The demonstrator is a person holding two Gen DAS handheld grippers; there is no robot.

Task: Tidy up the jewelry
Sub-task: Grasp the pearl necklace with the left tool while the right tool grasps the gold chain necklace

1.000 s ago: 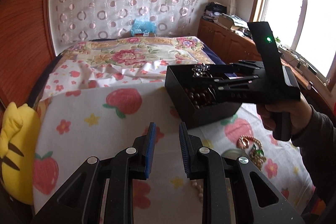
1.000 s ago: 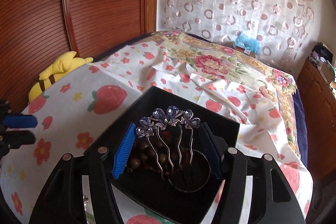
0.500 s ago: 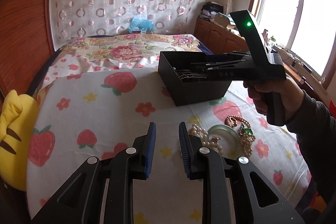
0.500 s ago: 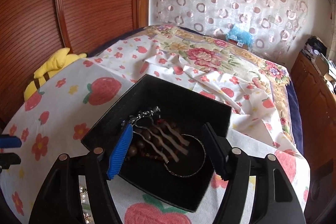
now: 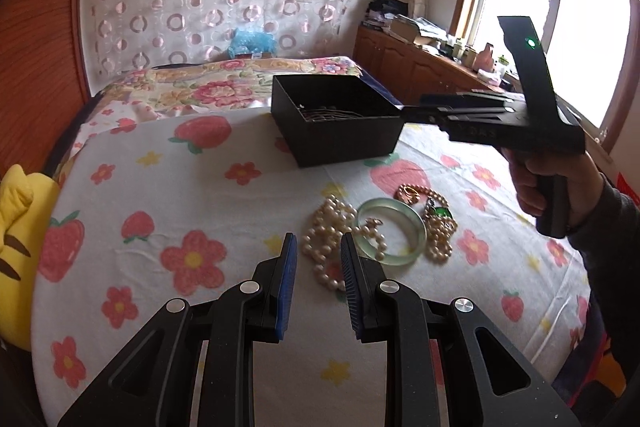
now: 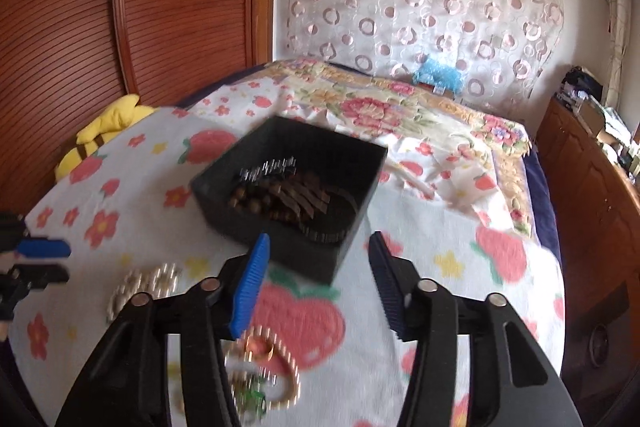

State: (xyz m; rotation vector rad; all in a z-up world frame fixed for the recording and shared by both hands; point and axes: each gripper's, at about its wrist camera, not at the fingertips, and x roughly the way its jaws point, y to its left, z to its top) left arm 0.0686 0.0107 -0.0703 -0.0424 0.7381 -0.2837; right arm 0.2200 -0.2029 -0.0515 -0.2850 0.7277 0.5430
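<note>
Now the pearl necklace [image 5: 326, 247] lies just beyond the left gripper's [image 5: 319, 259] narrow-set jaws.

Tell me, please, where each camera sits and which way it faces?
Left wrist: on the left gripper, angled down at the pearl necklace and green bangle; the right gripper and its hand show.
Right wrist: on the right gripper, angled down at the black box; left gripper's tips at the left edge.
Shared: box, pearls, strawberry cloth.

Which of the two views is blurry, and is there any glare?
Right wrist view: motion-smeared, the black open box and gold bead necklace streaked. Left wrist view: sharp, the pale green bangle crisp, but the bright window is blown out white.
</note>
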